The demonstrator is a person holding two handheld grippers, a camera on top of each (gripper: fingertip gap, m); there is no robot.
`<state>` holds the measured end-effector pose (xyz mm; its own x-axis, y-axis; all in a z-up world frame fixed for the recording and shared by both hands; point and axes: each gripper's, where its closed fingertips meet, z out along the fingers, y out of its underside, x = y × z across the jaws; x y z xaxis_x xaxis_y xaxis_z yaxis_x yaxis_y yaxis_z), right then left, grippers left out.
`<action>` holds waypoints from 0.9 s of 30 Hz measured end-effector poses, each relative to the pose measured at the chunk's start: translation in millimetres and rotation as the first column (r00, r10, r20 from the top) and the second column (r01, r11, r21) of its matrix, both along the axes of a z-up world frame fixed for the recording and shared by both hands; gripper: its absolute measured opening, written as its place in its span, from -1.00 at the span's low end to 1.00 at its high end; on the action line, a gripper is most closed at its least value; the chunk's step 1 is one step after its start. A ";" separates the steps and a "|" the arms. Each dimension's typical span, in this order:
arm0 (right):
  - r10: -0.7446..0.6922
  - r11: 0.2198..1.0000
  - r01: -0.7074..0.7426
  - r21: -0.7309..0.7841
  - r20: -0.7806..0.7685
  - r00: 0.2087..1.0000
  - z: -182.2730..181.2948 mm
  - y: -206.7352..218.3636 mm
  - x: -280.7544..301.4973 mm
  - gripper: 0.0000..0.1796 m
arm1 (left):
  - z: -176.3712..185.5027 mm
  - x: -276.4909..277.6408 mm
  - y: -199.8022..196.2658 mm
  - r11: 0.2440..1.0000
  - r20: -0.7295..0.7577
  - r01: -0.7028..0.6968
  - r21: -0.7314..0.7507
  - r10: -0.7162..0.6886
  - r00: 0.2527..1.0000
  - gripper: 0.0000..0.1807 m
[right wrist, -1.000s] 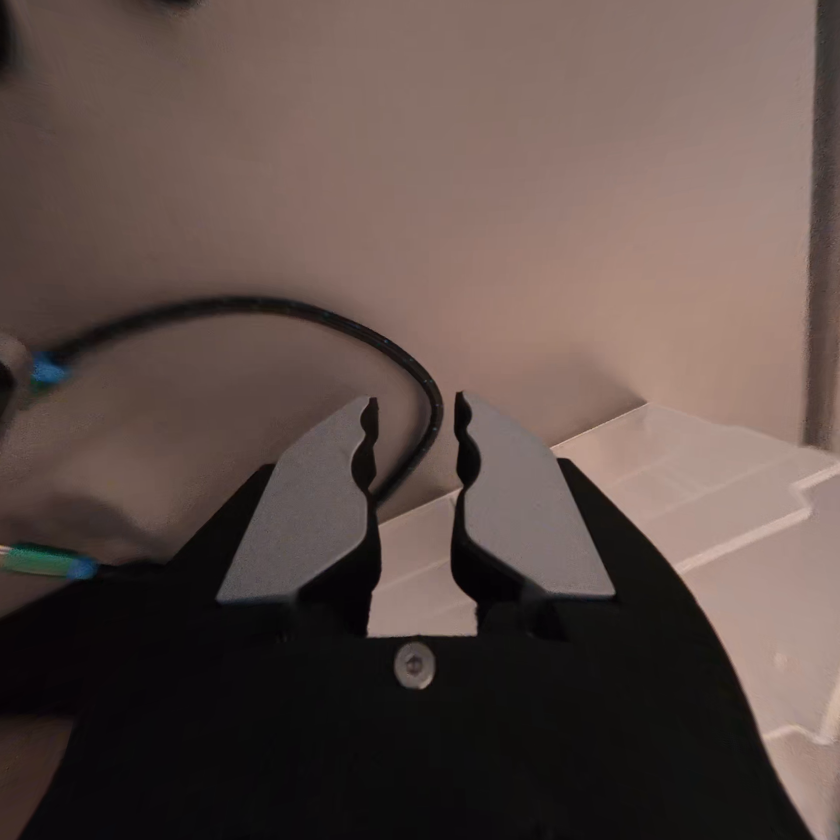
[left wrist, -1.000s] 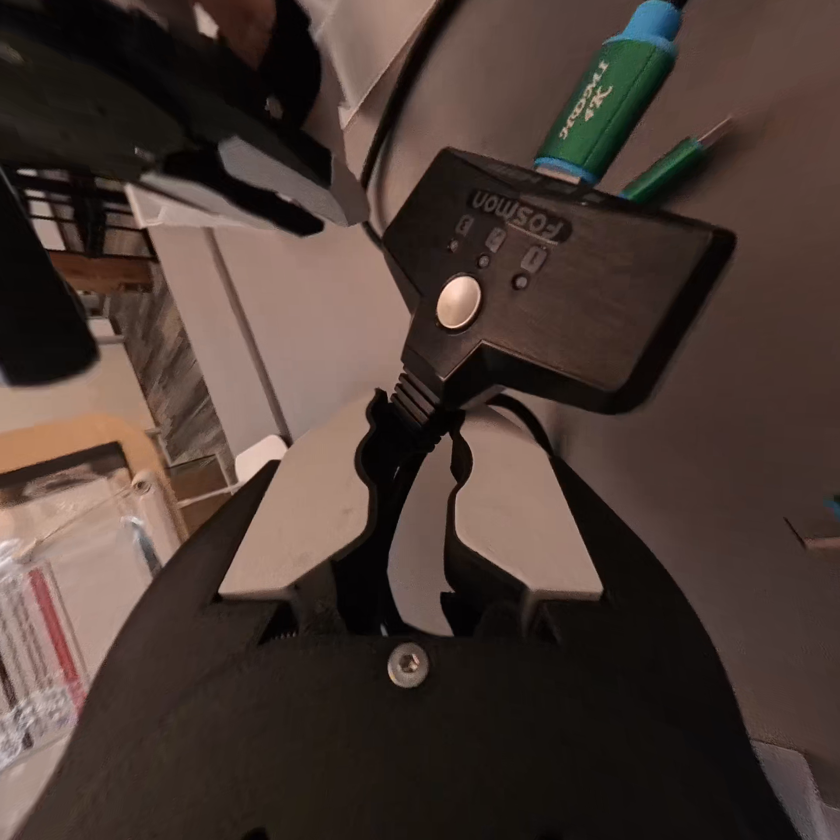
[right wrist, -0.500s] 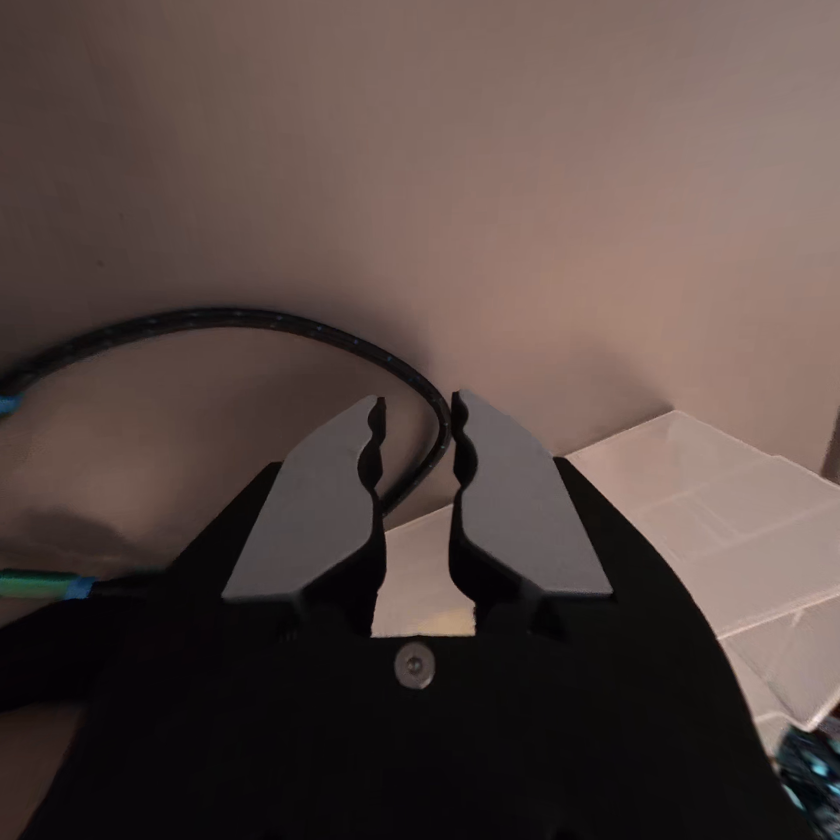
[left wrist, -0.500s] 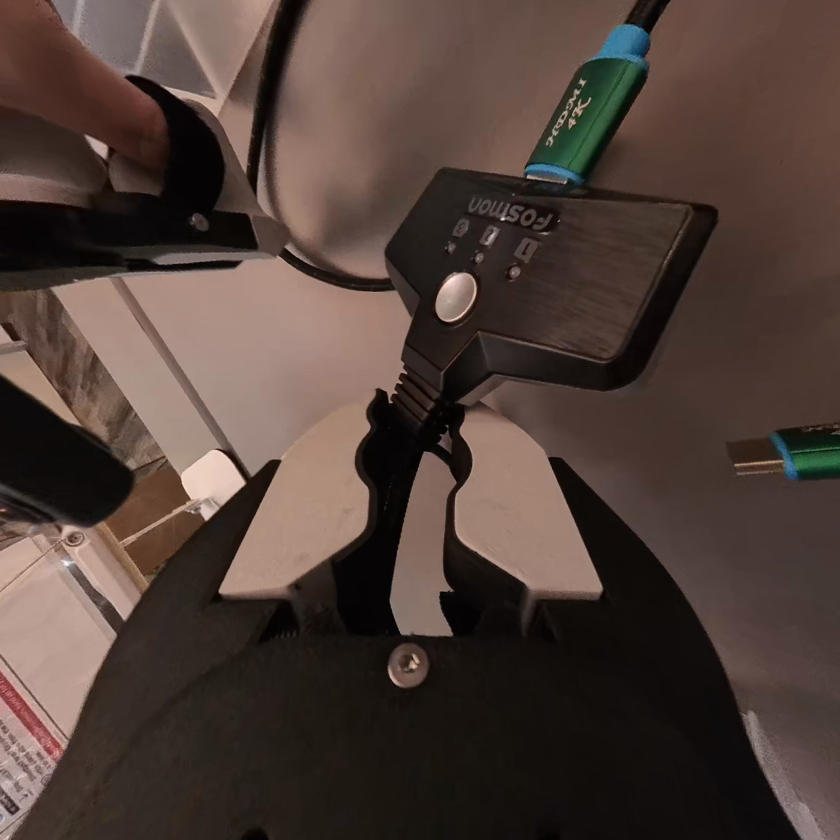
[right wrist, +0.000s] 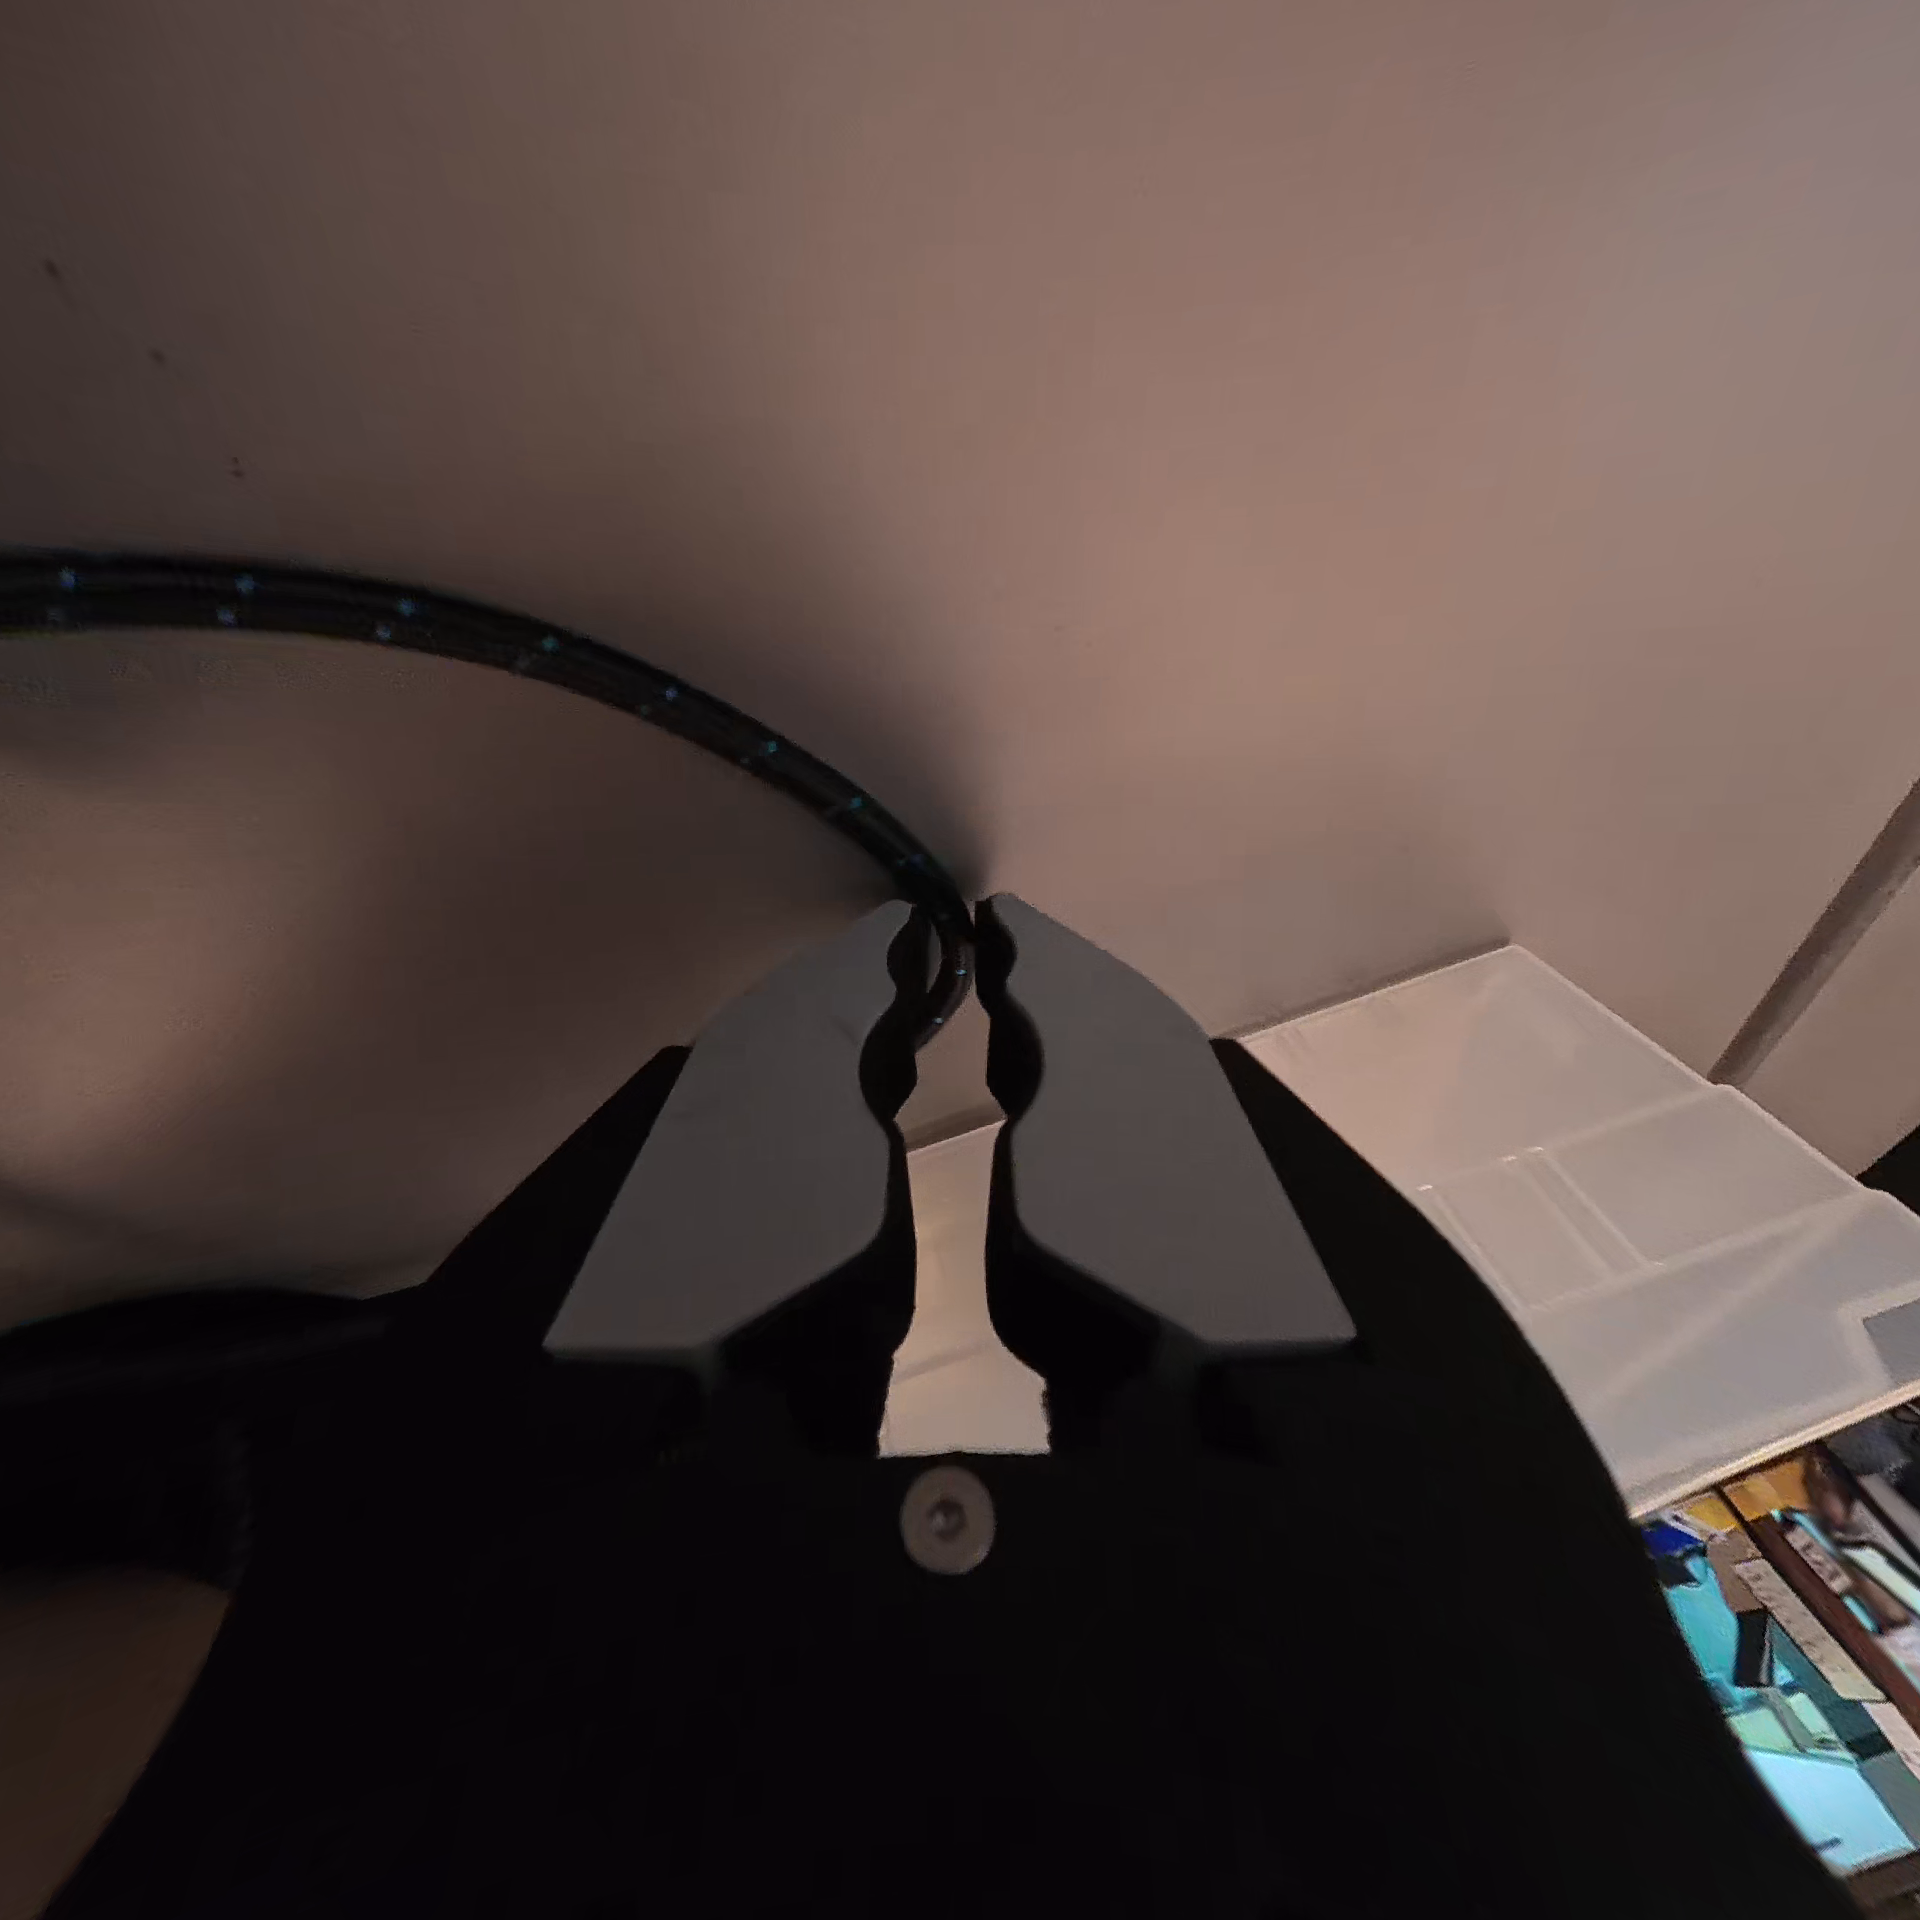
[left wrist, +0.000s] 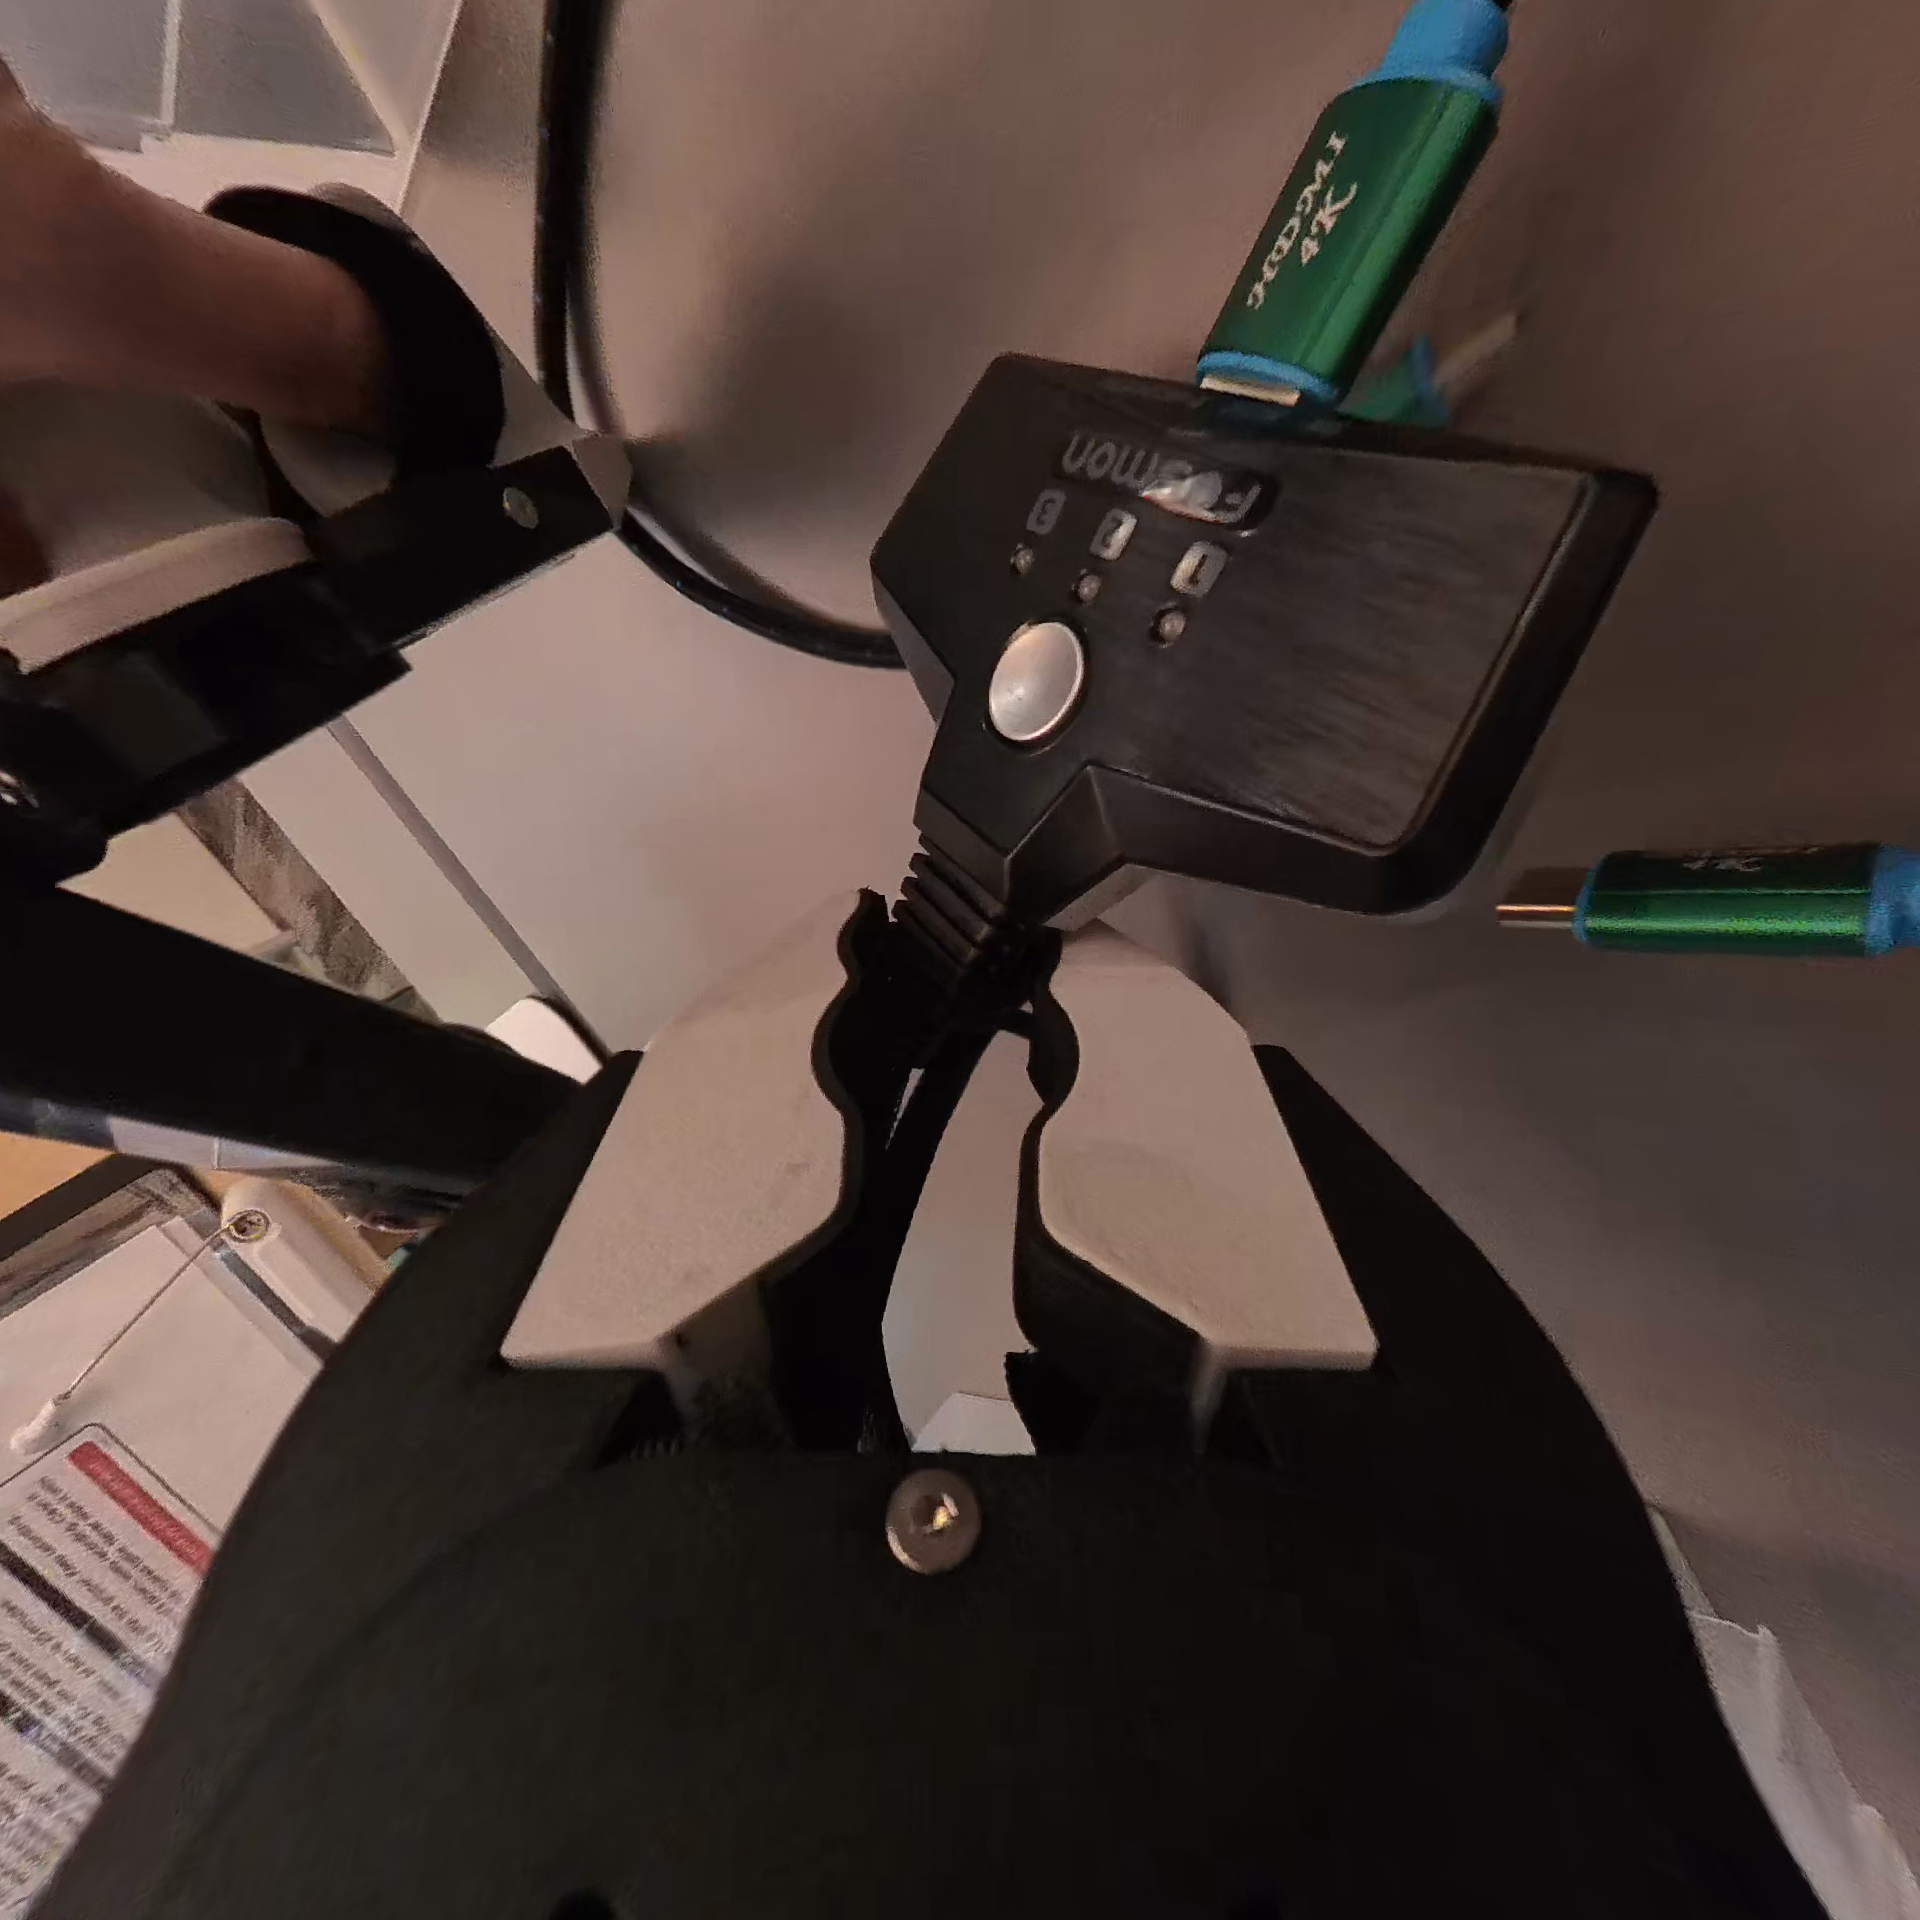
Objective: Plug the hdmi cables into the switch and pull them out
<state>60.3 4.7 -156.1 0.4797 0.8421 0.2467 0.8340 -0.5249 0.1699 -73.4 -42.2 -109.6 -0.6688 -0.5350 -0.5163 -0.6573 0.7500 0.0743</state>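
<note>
Since the earlier frames, the right gripper (right wrist: 943,935) has closed from a slack gap onto the braided cable (right wrist: 582,670), and in the left wrist view a second green plug (left wrist: 1735,902) now lies in plain sight to the right of the switch.

Left wrist view: the left gripper (left wrist: 951,961) holds the ribbed strain relief (left wrist: 951,914) of the switch (left wrist: 1278,644), its fingers (left wrist: 717,1174) narrowed onto the black pigtail so that the body stands out beyond the tips above the grey tabletop (left wrist: 1558,1195). One green plug with blue collars (left wrist: 1351,239) meets the far edge of the switch, its long axis running up and to the right, away from the fingers; whether it is fully seated cannot be told. The second green plug points its metal tip leftward at the near right corner of the switch, apart from it. At upper left, the other gripper (left wrist: 436,561) and a person's hand (left wrist: 177,312) show beside a black cable loop (left wrist: 566,332).

Right wrist view: the fingers (right wrist: 769,1122) are nearly together, pinching the braided cable at the tips. The cable arcs away to the left and leaves the picture; no plug shows here. A clear plastic organiser (right wrist: 1558,1143) lies to the right.

Governing relation: the right gripper holds cable, not plug, so any pull probably needs to run along the inserted plug's long axis while the left gripper braces the switch. A sideways pull may lever the connector in its port.
</note>
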 end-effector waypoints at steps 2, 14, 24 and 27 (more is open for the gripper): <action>-0.033 0.999 0.033 -0.015 -0.017 0.999 -0.1 -0.4 0.2 -0.90 | -1.1 0.6 0.1 1.000 -0.008 0.001 0.012 -0.001 1.000 -0.73; -0.171 0.971 0.178 0.158 -0.059 0.984 26.6 24.7 16.7 -0.92 | 0.1 -2.6 -0.5 0.999 -0.023 0.003 0.032 -0.002 1.000 -0.76; -0.245 0.702 0.364 0.612 -0.273 0.930 156.6 36.7 59.7 -0.91 | -4.6 2.5 6.5 0.996 -0.044 -0.033 0.081 0.037 0.998 -0.76; -0.216 0.610 0.374 0.698 -0.307 0.927 192.4 25.9 71.4 -0.91 | -6.5 3.8 9.4 0.994 -0.050 -0.050 0.102 0.056 0.997 -0.76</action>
<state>131.7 30.6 36.3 0.7682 0.2223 0.6003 0.5830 -0.6301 -0.5128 -69.6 -32.8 -116.1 -0.6688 -0.5176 -0.5337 -0.6890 0.7012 0.1833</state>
